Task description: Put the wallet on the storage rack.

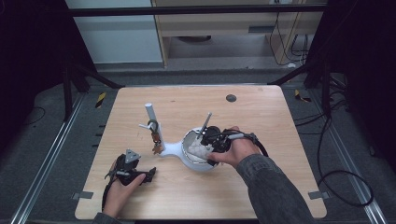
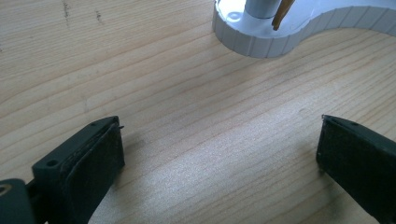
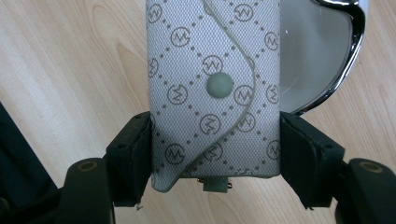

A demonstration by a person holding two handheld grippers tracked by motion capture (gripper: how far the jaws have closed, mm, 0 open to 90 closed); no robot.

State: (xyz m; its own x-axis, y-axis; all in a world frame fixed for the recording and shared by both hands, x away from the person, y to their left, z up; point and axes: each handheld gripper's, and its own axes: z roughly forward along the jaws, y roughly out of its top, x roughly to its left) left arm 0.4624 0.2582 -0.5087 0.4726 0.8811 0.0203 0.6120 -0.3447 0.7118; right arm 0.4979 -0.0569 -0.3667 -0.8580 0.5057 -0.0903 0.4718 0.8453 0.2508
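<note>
We note the right tool [image 3: 215, 154] clamped on a patterned grey pouch [image 3: 212, 93] at frame centre over the white stand's dish [image 3: 322, 56], left tool [image 2: 219, 154] gaping, empty, above the table [image 2: 187, 116].

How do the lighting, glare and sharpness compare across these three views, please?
High view: dim, dark surroundings, the pale wooden table evenly lit, small parts soft. Left gripper view: bright sheen on the wood, near black pads slightly soft. Right gripper view: sharp on the grey monogram snap pouch, reflections on the chrome-rimmed dish.
</note>
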